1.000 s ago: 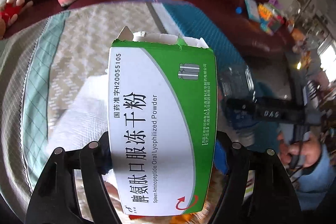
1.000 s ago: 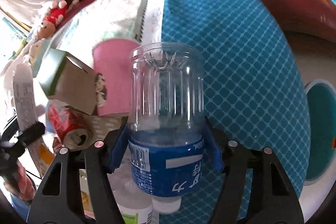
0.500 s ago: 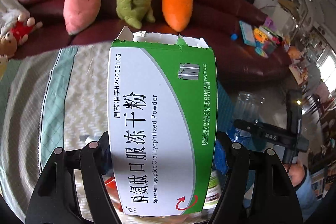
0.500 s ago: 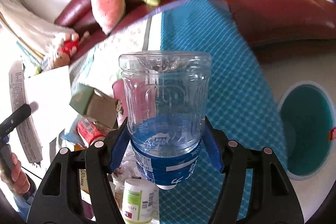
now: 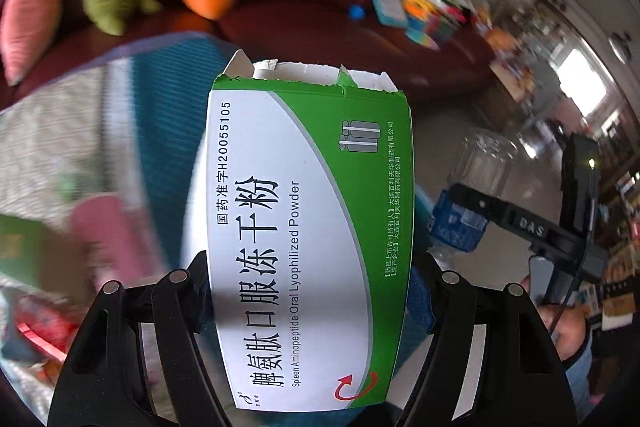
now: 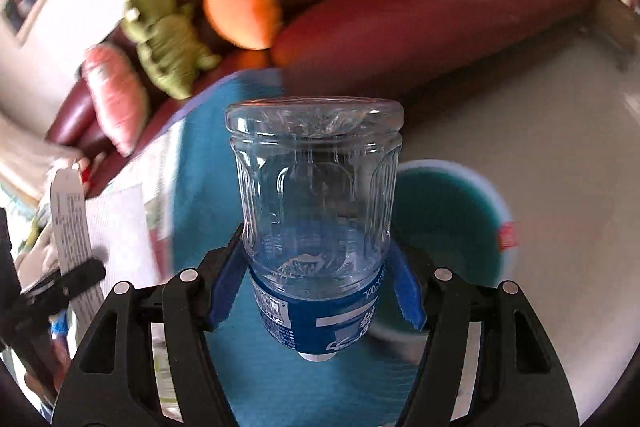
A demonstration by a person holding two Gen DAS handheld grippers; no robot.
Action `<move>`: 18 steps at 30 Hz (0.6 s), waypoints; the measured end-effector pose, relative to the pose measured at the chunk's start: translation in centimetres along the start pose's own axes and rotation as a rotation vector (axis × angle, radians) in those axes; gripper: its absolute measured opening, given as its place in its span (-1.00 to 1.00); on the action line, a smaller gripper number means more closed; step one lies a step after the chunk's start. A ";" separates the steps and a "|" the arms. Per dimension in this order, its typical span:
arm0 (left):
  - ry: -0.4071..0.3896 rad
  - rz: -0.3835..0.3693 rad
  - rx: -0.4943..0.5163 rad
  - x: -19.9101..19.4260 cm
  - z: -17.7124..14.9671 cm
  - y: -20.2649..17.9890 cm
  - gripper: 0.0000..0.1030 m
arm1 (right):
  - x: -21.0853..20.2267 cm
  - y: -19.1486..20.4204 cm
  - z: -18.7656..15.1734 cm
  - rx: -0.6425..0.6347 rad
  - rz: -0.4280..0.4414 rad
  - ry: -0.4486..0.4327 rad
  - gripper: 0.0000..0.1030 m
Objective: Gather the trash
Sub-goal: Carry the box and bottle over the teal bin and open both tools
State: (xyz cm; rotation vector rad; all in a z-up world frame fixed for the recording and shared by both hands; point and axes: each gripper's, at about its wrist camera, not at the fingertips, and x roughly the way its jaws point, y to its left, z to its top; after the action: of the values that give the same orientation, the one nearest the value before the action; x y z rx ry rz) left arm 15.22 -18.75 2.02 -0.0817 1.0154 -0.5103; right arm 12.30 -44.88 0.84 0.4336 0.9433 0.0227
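My left gripper point(image 5: 310, 291) is shut on a green and white medicine box point(image 5: 308, 235) with a torn top, held up above the table. My right gripper point(image 6: 314, 291) is shut on a clear plastic bottle point(image 6: 316, 211) with a blue label, held upside down with its cap toward me. A teal bin point(image 6: 448, 235) stands on the floor just behind and right of the bottle. In the left wrist view the bottle point(image 5: 476, 183) and the right gripper show at the right. In the right wrist view the box point(image 6: 70, 219) shows at the left edge.
A table with a teal and beige cloth point(image 6: 208, 195) holds more litter: a pink pack point(image 5: 112, 231) and red wrappers point(image 5: 40, 327). A dark red sofa point(image 6: 400, 11) with plush toys point(image 6: 240, 11) stands behind. Pale floor point(image 6: 540, 131) lies to the right.
Both grippers have swung to the right with their loads. The right gripper has carried the bottle off the table's edge toward the teal bin, which is now close behind it.
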 end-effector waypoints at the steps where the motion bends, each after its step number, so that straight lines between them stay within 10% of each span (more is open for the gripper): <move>1: 0.014 -0.006 0.013 1.1 0.2 -0.8 0.41 | 0.4 -1.3 0.2 0.016 -0.016 0.009 0.21; 18: 0.176 -0.017 0.107 13.5 2.3 -6.4 0.41 | 9.4 -8.8 -2.3 0.168 0.008 0.247 0.33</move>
State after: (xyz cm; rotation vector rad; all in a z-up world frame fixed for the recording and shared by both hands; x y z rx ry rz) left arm 20.44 -30.79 -5.56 0.0511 1.1582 -0.5940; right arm 14.55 -50.13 -10.89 0.5992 1.1918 0.0043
